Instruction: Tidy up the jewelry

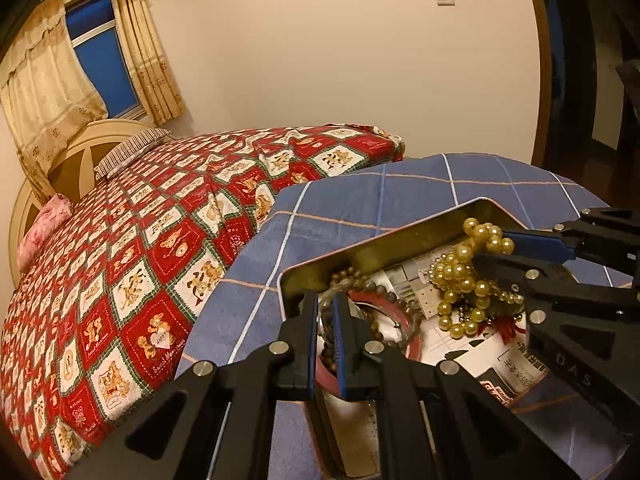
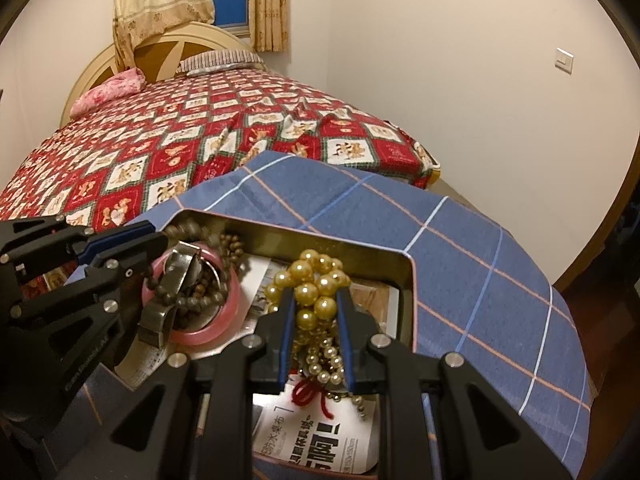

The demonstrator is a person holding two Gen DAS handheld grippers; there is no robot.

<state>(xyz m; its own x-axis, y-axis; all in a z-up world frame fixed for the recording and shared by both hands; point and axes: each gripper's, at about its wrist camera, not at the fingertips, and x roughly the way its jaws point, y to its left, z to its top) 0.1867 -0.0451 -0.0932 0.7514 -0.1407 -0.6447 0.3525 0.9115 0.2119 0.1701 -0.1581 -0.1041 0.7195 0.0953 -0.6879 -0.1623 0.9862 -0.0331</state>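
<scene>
Your right gripper (image 2: 315, 320) pinches the gold pearl necklace (image 2: 316, 284) inside the metal tin (image 2: 320, 236). Your left gripper (image 1: 325, 320) clamps brown beads (image 1: 330, 326) by the pink bangle (image 2: 234, 308). Tin sits on the blue checked cloth (image 2: 480, 248); bed (image 2: 160, 152) behind.

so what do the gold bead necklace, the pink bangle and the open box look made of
Gold bead necklace: probably faux pearl, since the round beads carry a soft pearly shine.
Pink bangle: likely glass, resin or jade-like stone, being smooth, glossy and slightly translucent.
Open rectangular box: thin metal tin, going by its brassy reflective inner wall and rolled rim.
</scene>
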